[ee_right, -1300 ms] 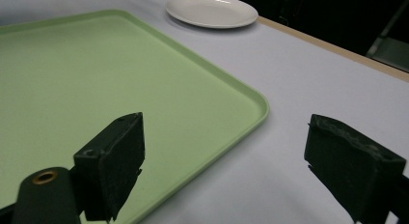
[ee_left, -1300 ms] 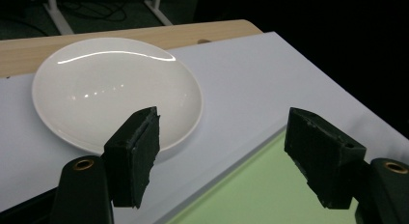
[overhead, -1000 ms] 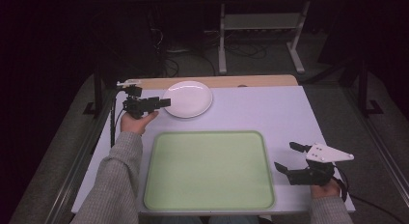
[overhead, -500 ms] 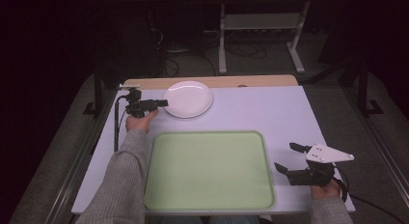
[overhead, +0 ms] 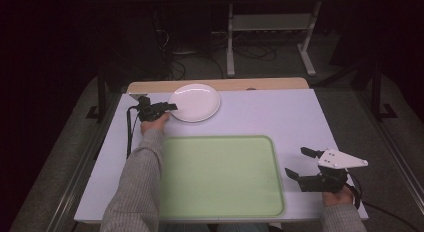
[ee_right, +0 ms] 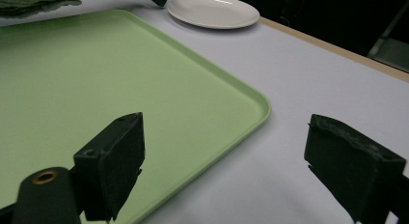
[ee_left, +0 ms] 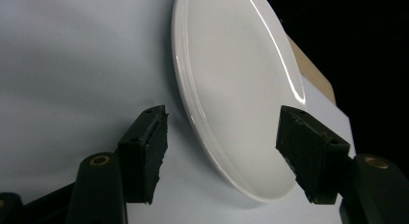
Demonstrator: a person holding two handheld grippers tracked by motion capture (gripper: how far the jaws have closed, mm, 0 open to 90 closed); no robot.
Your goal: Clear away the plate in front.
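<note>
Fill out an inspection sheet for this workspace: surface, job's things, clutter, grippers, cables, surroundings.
Surface: pale table, wooden strip along its far edge.
Job's things: white plate at the far left, empty and flat; green tray near the front, empty.
Clutter: nothing seen.
Grippers: left gripper at the plate's rim, its jaws just closing with the rim between them, pads not yet pressing; right gripper open, beside the tray's right edge, holding nothing.
Cables: black cable from the left gripper; more on the floor.
Surroundings: dark room, metal stand behind.
</note>
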